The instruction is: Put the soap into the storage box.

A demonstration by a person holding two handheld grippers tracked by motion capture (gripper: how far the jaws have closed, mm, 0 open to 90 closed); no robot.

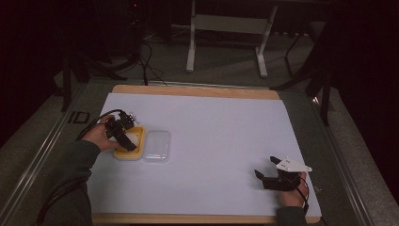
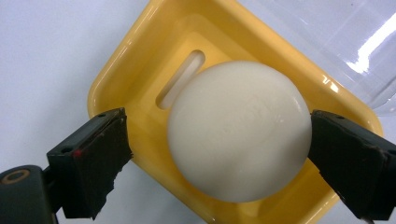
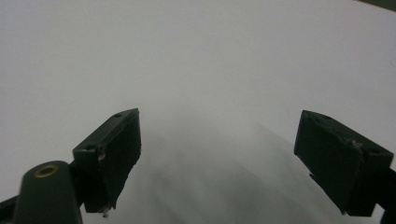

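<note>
My left gripper (image 1: 123,136) hangs over the yellow soap dish (image 2: 140,70) at the left side of the table, my left hand (image 1: 101,136) behind it. Seen along that gripper (image 2: 217,154), the jaws stand wide apart around the round white bar of soap (image 2: 238,130) that lies in the dish — the right jaw looks to be touching the soap's edge or just beside it, the left jaw is well clear of the bar and sits over the dish's rim. A slot (image 2: 180,79) in the dish floor shows just past the soap. Just to the right of the dish (image 1: 127,154), touching or nearly so, lies a clear plastic lid (image 1: 156,146), flat on the white sheet (image 1: 216,136) that covers the wooden table (image 1: 197,91). My right gripper (image 1: 264,172) rests at the near right of the sheet, well apart from the dish — its jaws are spread with nothing between them, the bare sheet (image 3: 210,70) in front of that gripper (image 3: 217,154).
</note>
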